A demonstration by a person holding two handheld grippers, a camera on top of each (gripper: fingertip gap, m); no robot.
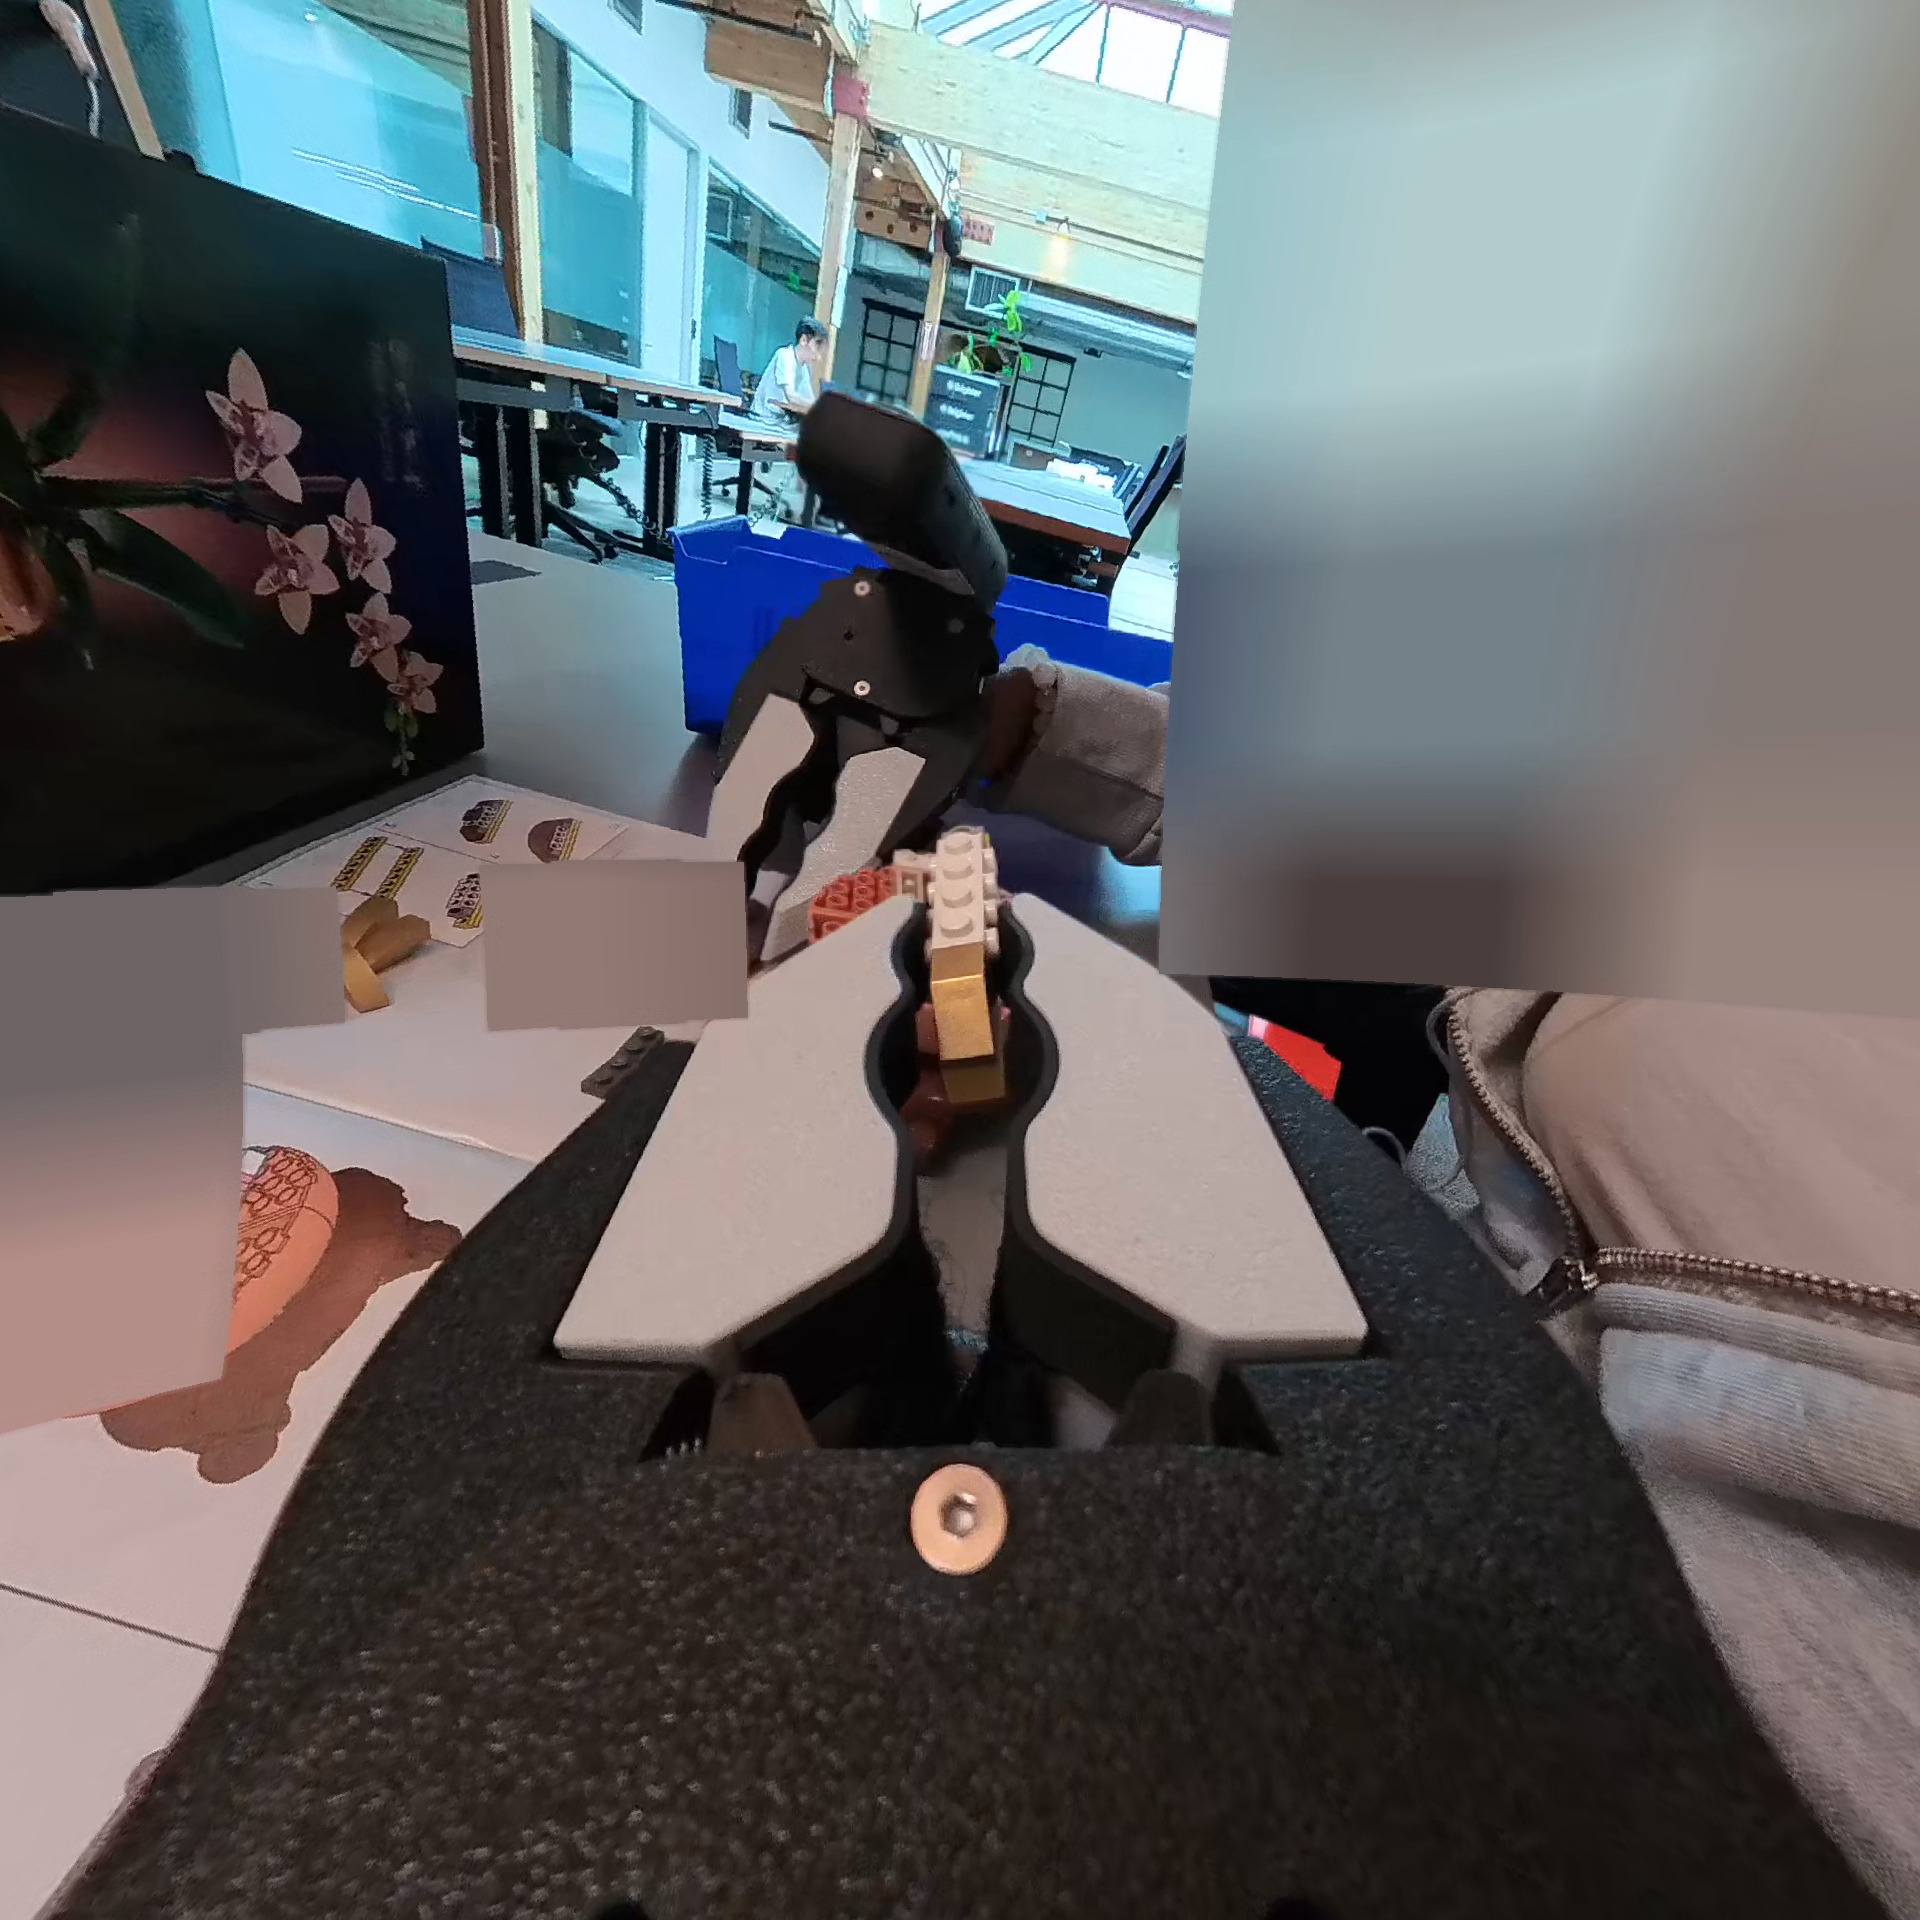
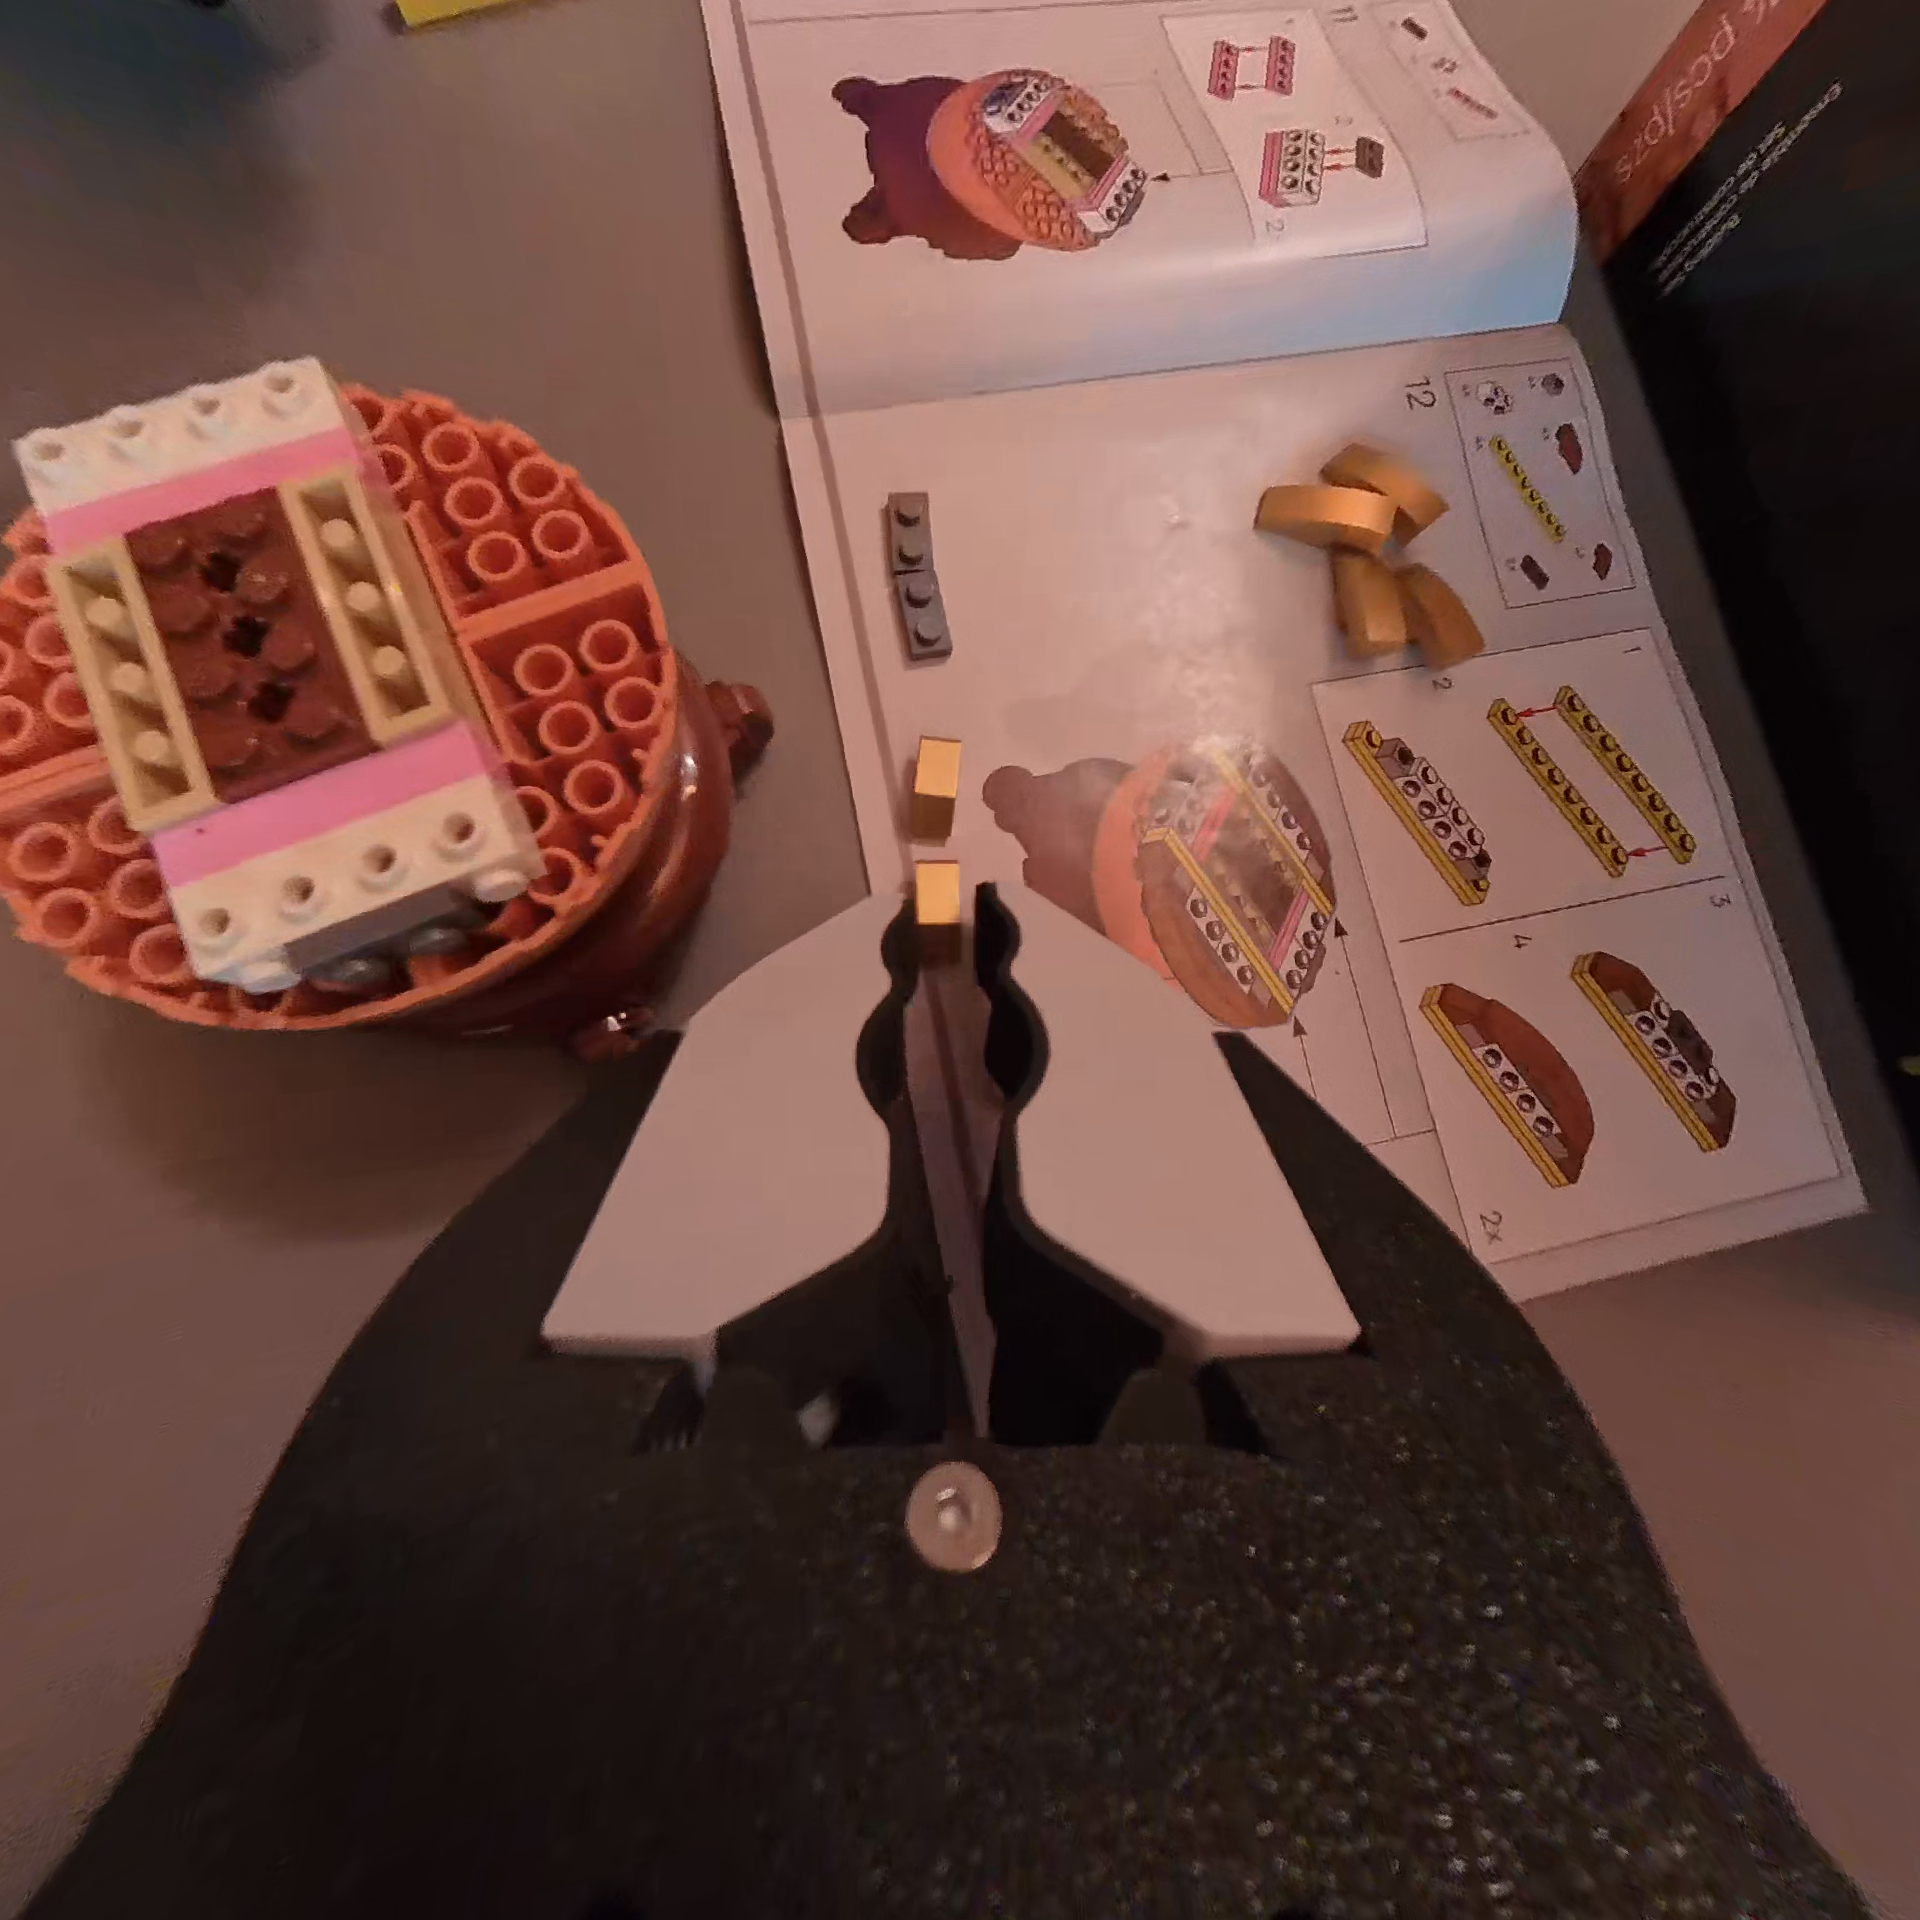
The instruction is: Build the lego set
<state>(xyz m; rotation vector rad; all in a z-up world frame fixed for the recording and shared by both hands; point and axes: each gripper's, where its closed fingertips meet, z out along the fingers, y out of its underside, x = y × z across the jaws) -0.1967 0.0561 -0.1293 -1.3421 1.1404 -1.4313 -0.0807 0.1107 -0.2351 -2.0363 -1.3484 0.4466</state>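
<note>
My left gripper (image 1: 961,920) is shut on a small sub-assembly (image 1: 961,883) of white bricks with a gold piece (image 1: 964,1013) and a brown piece, held above the table. My right gripper (image 2: 943,914) is closed on a small gold brick (image 2: 938,909) at the instruction booklet (image 2: 1091,582); it also shows in the left wrist view (image 1: 774,925), tips down. A second gold brick (image 2: 938,784) lies just beyond. The round orange model (image 2: 561,665) with a white, pink, tan and brown core stands on the table left of my right gripper, and shows in the left wrist view (image 1: 852,899).
Several gold curved pieces (image 2: 1351,551) and two grey plates (image 2: 920,582) lie on the booklet. The dark set box (image 1: 208,571) stands at the far left, a blue bin (image 1: 727,623) behind. A person's sleeve (image 1: 1081,748) and jacket (image 1: 1714,1351) are on the right.
</note>
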